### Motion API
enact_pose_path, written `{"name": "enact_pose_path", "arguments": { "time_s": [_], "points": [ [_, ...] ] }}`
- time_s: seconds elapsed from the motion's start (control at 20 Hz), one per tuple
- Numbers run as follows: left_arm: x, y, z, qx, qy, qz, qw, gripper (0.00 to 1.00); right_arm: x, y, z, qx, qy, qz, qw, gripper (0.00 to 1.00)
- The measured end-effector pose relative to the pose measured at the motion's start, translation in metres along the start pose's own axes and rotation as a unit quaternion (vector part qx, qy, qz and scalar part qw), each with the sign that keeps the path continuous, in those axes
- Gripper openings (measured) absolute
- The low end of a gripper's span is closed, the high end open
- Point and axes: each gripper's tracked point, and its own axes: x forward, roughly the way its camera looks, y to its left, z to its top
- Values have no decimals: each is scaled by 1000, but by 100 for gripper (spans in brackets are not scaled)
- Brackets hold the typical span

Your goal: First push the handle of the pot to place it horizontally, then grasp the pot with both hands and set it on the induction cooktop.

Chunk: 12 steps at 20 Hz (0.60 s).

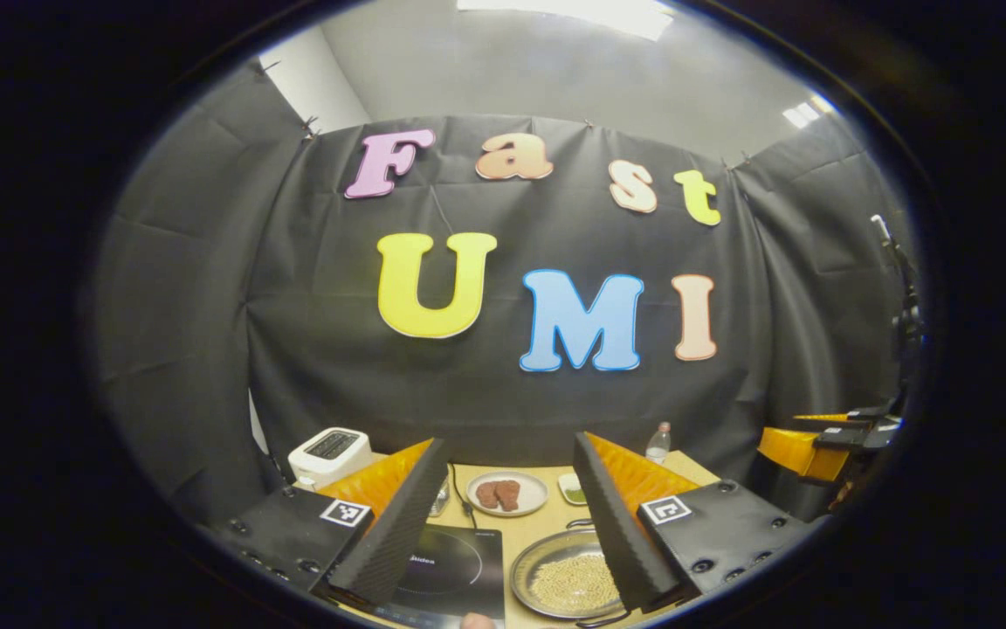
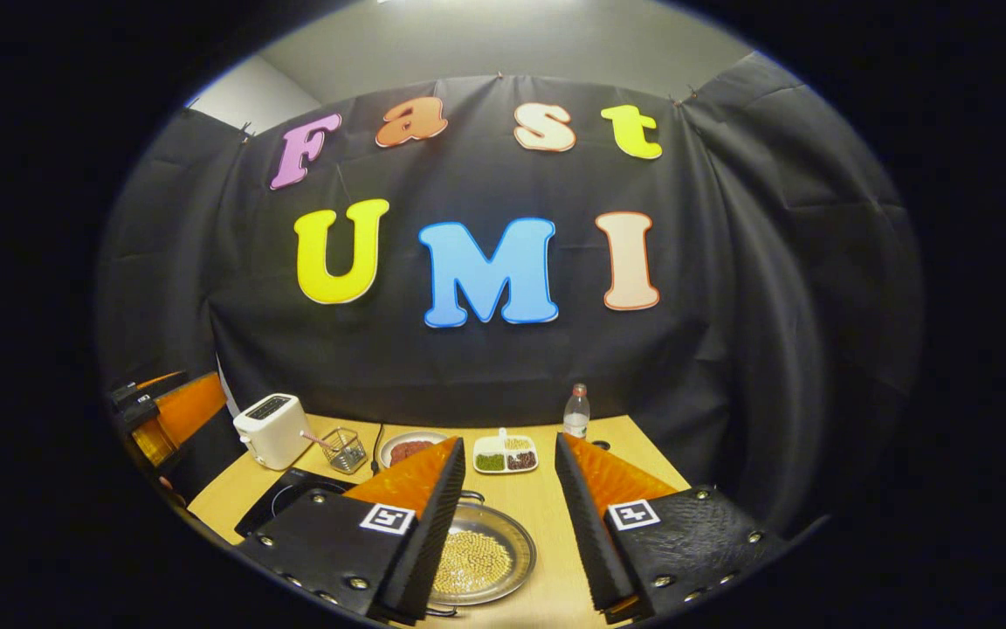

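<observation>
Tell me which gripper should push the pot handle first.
Right, probably. In the right gripper view the pot sits just ahead, by its open fingers, handle loop in sight. The left gripper straddles both cooktop and pot.

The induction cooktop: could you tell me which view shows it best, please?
The left gripper view: the induction cooktop lies between the left gripper fingers, ring marking visible, beside the pot. In the right gripper view, the cooktop is largely hidden behind a finger.

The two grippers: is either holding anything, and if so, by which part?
Nothing is held. The left gripper and right gripper are both open above the table, clear of the pot.
</observation>
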Motion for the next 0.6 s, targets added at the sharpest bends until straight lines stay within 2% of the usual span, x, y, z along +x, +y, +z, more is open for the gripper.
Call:
{"name": "enact_pose_path", "arguments": {
  "time_s": [0.05,0.1,0.15,0.2,0.25,0.3,0.4,0.5,0.55,0.6],
  "points": [
    [1,1,-2,0,3,1,1000,97,2,-2,-8,4,18,-2,1000,48],
    [2,3,-7,-1,6,2,1000,95,3,0,-19,8,37,-2,999,44],
    [3,4,-9,0,10,3,1000,97,5,0,-30,13,59,0,998,33],
    [2,5,-11,0,12,5,1000,97,7,3,-42,17,81,9,997,28],
    [2,6,-13,0,15,6,1000,95,8,8,-53,19,103,21,994,25],
    [2,7,-17,1,19,7,1000,99,8,12,-65,21,122,34,992,25],
    [3,10,-22,3,26,8,1000,99,8,20,-85,26,156,54,986,14],
    [4,14,-29,4,33,9,999,99,8,22,-105,23,183,61,981,14],
    [4,15,-31,4,37,10,999,99,8,27,-111,26,194,69,978,8],
    [4,15,-33,4,40,10,999,99,7,30,-118,28,207,75,975,9]
  ]
}}
